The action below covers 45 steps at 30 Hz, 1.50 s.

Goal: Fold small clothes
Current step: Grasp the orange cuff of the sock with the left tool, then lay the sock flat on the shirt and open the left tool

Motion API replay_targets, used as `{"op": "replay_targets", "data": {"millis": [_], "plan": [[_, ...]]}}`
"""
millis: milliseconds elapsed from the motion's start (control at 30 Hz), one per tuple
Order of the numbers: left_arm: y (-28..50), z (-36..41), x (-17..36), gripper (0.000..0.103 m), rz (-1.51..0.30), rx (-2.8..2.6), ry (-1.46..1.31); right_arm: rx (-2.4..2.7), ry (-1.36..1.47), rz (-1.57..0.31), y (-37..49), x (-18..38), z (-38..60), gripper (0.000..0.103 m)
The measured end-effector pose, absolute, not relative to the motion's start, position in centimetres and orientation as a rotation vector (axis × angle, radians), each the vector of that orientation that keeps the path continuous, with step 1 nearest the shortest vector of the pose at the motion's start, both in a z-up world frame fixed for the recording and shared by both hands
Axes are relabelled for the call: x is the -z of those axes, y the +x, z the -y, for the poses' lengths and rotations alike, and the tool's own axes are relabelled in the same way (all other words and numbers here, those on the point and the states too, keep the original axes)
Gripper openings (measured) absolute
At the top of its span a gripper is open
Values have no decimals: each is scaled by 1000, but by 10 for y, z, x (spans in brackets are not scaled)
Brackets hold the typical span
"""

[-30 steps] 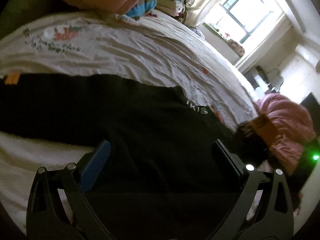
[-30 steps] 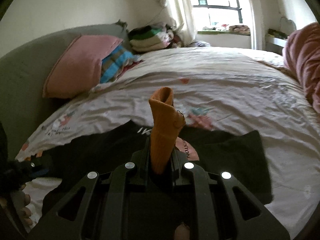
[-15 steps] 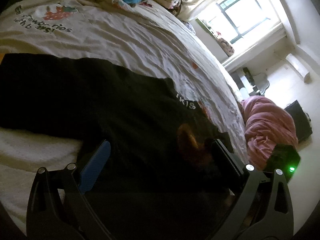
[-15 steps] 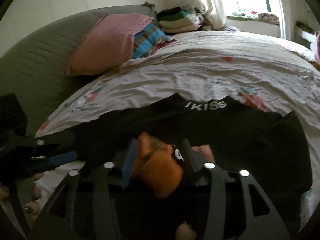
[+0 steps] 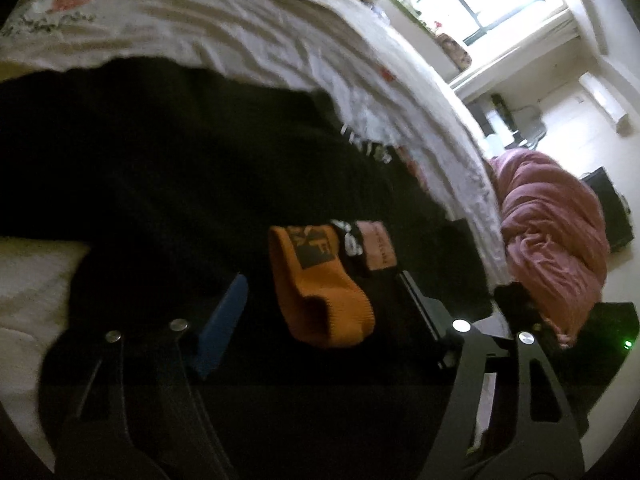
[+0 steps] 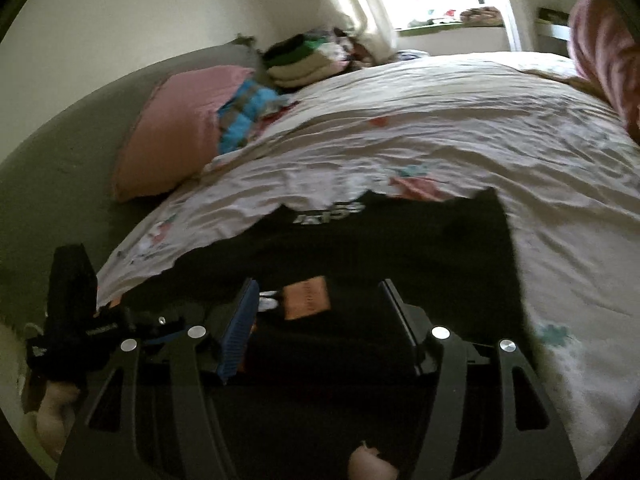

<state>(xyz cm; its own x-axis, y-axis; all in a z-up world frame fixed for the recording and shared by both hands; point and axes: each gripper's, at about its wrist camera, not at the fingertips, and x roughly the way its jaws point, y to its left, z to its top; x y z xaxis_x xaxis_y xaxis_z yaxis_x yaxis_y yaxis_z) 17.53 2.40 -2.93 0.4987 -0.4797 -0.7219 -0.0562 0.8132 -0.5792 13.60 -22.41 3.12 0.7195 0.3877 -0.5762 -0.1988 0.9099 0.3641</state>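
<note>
A black garment with white lettering lies spread on the bed. Its orange ribbed cuff rests folded onto the black cloth, beside a pink patch. My left gripper straddles the cuff with its jaws closing, and the pads stand clear of it. In the right wrist view, my right gripper hovers low over the black garment. Its jaws are opening, with only flat cloth and the pink patch between them. The left gripper shows at the left edge there.
The printed bedsheet runs back to a window. A pink pillow and a stack of folded clothes sit by the grey headboard. A pink blanket is bunched at the bed's right side.
The right gripper has let go of the orange cuff, opened, and drawn back. The cuff now lies on the black cloth. The left gripper dropped down around it, and its jaws narrowed.
</note>
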Motion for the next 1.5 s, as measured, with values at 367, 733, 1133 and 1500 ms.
{"op": "replay_targets", "data": {"millis": [367,733,1133,1500], "plan": [[191,2,42,8,-1071,230,-538,-285,312,-716,137,-21,243,60],[173,0,-41,5,-847,290,-439,-229,333,-706,138,-21,257,60],[168,-39,-24,5,-852,193,-446,-104,278,-721,142,-16,267,60],[164,-51,-4,7,-874,140,-426,-115,187,-769,153,-4,251,60]]}}
